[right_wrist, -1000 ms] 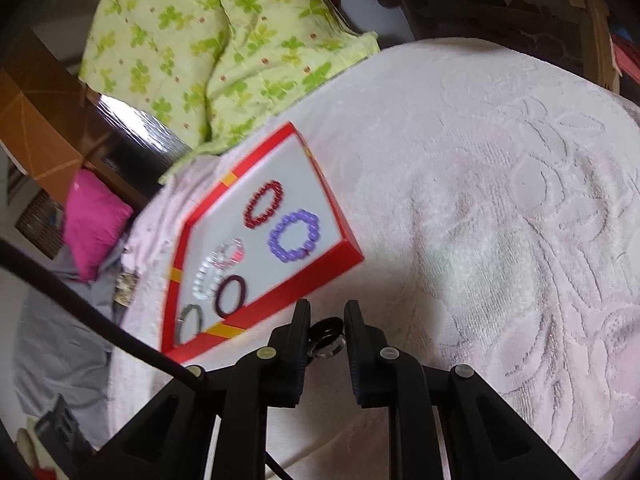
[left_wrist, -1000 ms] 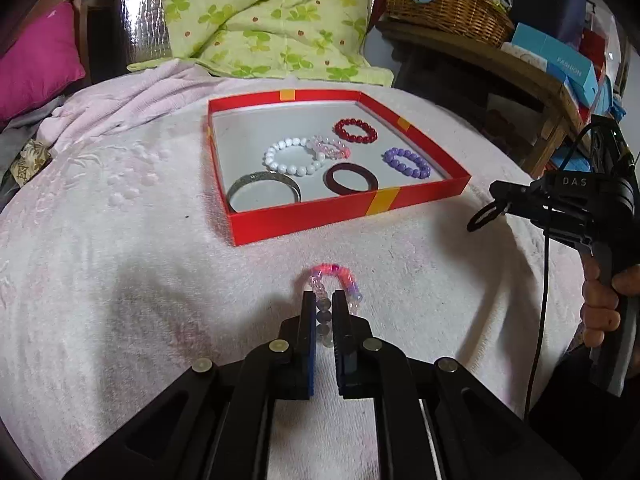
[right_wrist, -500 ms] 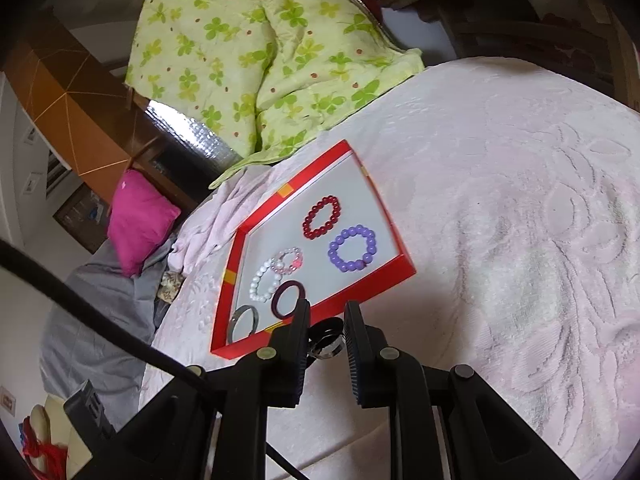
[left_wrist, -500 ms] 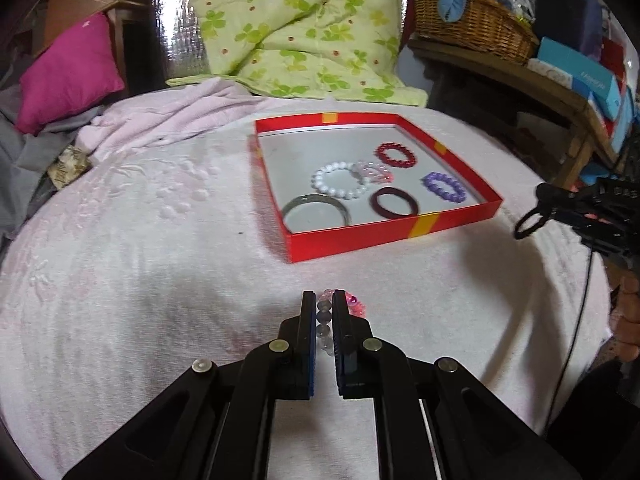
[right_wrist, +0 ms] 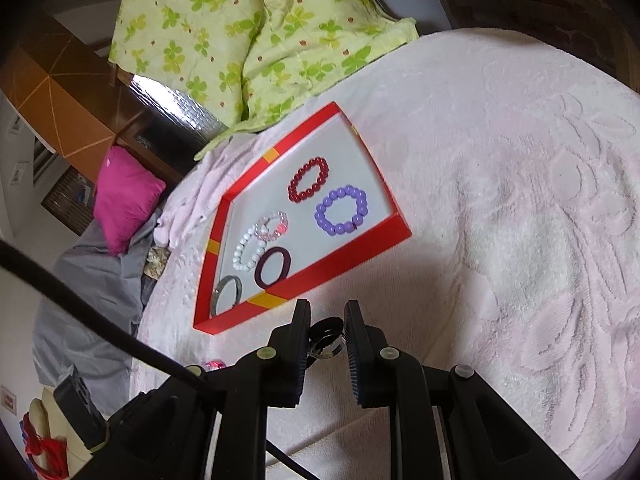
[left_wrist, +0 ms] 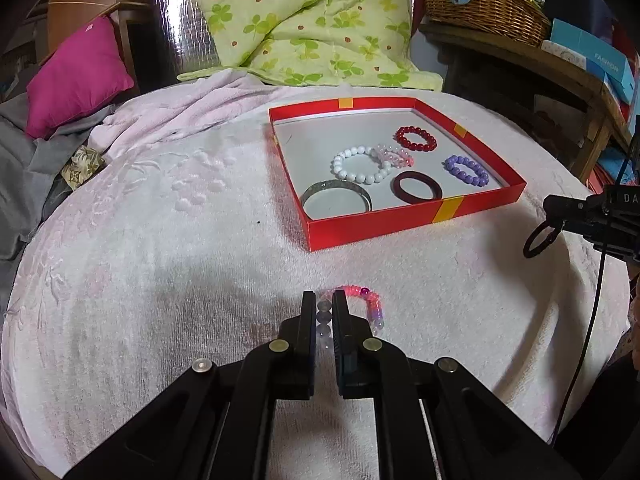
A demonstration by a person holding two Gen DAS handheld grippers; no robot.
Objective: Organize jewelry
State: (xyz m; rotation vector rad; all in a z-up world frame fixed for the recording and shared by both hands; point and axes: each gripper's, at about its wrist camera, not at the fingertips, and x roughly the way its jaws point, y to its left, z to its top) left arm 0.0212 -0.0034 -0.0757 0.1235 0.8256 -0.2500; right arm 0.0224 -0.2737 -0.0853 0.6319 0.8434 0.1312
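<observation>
A red tray (left_wrist: 412, 220) with a white floor sits on the pink blanket and holds several bracelets: red, white, pink, purple, a dark bangle and a silver bangle (left_wrist: 336, 200). My left gripper (left_wrist: 323, 307) is shut on a pink and clear bead bracelet (left_wrist: 366, 304), held just above the blanket in front of the tray. My right gripper (right_wrist: 326, 320) is shut on a dark ring bangle (right_wrist: 328, 338), in the air right of the tray; it hangs from the fingertips in the left wrist view (left_wrist: 540, 240). The tray also shows in the right wrist view (right_wrist: 352, 256).
A green clover quilt (left_wrist: 304, 20) lies behind the tray. A magenta pillow (left_wrist: 76, 80) and grey cloth are at the left. A wooden shelf with a wicker basket (left_wrist: 484, 4) and blue boxes stands at the right. The blanket's edge drops off at the right.
My left gripper has pulled back and swung, so the tray now sits farther off and to the right; the bead bracelet stays in it. My right gripper has risen and tilted, still holding the dark bangle.
</observation>
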